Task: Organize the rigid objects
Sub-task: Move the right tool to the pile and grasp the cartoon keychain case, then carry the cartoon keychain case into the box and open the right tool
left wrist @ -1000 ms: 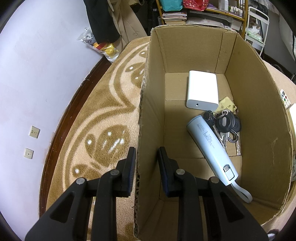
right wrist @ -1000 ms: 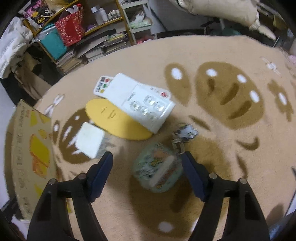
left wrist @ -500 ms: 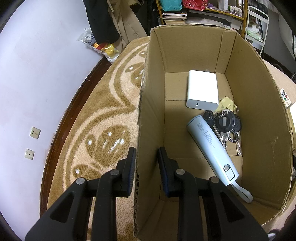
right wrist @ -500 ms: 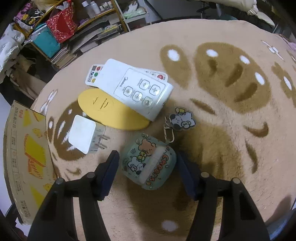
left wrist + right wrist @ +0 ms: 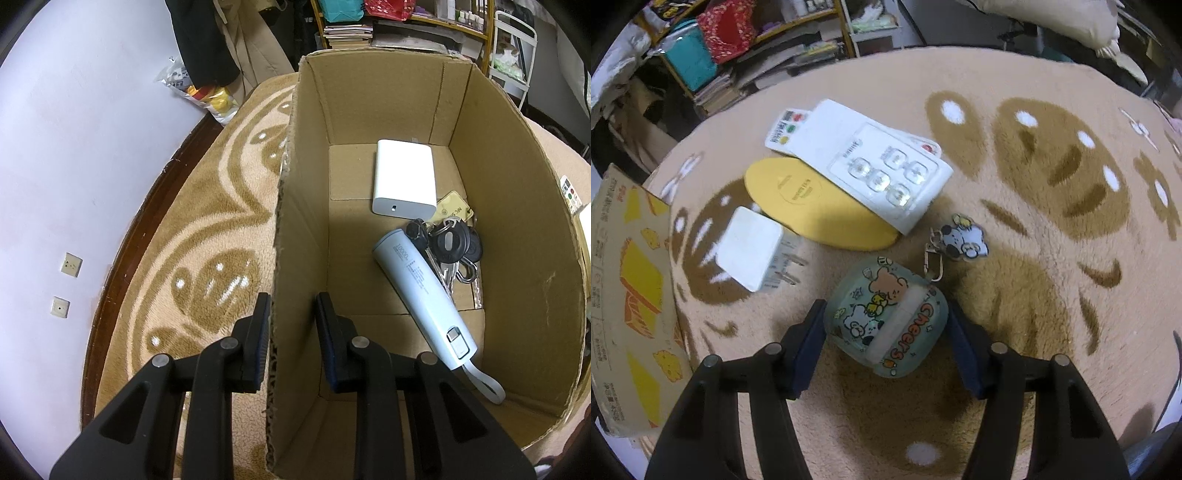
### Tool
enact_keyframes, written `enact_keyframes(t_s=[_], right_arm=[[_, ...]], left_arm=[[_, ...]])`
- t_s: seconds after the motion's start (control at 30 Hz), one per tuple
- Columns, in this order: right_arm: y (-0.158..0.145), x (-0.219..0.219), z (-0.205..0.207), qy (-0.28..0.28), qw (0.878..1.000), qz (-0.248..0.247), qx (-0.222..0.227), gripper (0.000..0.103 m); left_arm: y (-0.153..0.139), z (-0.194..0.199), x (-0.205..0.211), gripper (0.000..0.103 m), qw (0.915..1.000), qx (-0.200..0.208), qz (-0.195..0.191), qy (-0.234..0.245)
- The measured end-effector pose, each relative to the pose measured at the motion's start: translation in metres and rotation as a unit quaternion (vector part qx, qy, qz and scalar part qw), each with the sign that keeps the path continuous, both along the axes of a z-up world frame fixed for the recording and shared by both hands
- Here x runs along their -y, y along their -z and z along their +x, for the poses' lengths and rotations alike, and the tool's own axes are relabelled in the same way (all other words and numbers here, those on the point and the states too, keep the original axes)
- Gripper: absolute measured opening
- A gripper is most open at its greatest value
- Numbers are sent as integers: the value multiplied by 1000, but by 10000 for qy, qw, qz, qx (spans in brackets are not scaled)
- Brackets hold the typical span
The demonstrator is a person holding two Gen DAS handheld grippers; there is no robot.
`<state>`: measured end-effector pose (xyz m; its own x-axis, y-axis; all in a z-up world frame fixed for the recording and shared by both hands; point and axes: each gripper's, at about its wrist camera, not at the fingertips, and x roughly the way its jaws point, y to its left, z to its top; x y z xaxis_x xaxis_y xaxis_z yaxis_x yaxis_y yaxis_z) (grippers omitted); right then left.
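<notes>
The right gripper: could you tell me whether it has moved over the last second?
Yes. The right gripper has advanced toward the earbud case, which now sits between its open fingers; the yellow insole looks nearer too.

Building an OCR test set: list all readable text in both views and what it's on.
"Cheers": on the earbud case between the right gripper's fingers.
"10000": on the blue power bank in the box.
Tan key tag: letters, not readable for certain.
Yellow disc, remote, box print, charger label: too small or blurred.
</notes>
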<state>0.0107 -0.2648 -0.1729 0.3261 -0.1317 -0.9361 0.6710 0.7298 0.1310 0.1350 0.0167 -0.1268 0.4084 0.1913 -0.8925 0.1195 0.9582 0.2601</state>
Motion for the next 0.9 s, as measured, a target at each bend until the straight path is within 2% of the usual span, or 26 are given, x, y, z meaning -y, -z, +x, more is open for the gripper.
enact_keyframes(t_s=[0.1,0.37,0.63,0.9], right_arm=[[-9,-3,2,-92,9995,103,278,67],[-43,-25,18,-608,9931,-58,1005,67],[-63,-46,33,-1041,9841,-160,1428,67],[-97,-68,35,-1350,9701,-438,1969,66]], left_arm=[[0,0,0,24,10000,3,22,16],[1,-1,2,24,10000,5,43,19],[1,-1,2,24,10000,0,24,18],[0,0,1,24,10000,-9,-8,6]])
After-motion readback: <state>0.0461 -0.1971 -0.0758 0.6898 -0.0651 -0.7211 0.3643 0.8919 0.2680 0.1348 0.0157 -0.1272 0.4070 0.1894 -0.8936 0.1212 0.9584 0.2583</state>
